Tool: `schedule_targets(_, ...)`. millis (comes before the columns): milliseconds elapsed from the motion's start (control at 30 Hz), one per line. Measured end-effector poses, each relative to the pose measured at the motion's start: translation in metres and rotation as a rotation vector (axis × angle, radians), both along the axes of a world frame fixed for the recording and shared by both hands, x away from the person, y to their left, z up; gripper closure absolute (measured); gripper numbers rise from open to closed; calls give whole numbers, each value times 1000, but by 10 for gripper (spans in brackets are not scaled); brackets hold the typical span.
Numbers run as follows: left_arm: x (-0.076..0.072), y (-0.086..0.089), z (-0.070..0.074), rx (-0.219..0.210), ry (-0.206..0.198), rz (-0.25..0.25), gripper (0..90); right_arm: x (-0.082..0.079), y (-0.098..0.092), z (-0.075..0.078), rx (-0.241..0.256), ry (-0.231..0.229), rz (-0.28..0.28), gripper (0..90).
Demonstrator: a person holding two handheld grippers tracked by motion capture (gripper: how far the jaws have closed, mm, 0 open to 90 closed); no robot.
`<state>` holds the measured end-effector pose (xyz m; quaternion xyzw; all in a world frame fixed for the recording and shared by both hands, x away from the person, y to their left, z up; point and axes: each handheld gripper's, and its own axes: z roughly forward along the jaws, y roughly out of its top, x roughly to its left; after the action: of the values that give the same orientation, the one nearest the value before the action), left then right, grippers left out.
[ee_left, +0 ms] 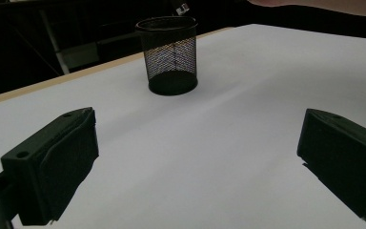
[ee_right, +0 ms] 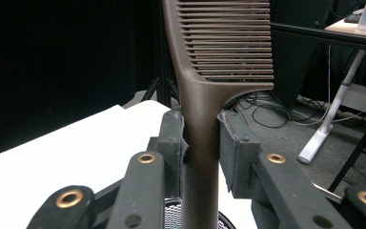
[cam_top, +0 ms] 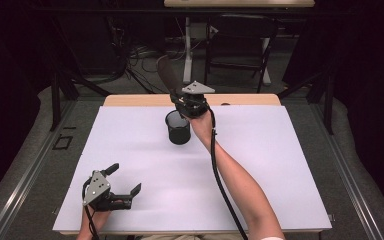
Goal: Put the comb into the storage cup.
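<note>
A black mesh cup (cam_top: 179,128) stands upright on the white table (cam_top: 130,145), toward the far middle. My right gripper (cam_top: 180,98) hovers just above and behind the cup, shut on a dark brown comb (cam_top: 167,74) that points up and away. In the right gripper view the jaws clamp the comb (ee_right: 199,138) by its handle, teeth upward, and the cup's rim (ee_right: 172,205) lies directly below. My left gripper (cam_top: 126,179) rests open near the front left corner. In the left gripper view its gripper (ee_left: 195,157) has wide-apart jaws aimed at the cup (ee_left: 169,55).
A tan strip (cam_top: 130,100) borders the table's far edge. Beyond it stand a dark chair (cam_top: 240,45), a white desk leg (cam_top: 187,50) and floor cables. Black curtains close both sides. The person's right forearm (cam_top: 235,180) crosses the table's middle.
</note>
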<state>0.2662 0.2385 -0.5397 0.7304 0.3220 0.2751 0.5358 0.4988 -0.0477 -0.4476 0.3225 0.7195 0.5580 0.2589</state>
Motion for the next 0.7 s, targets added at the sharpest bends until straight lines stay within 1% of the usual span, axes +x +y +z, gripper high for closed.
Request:
schedule_targets(433,0,0,0,1,0,-1,2,2,2,-5,-3,0,6,727)
schedule_targets(700,-1,0,1,1,-8,-1,2,2,3,-8,-6,10,12,727)
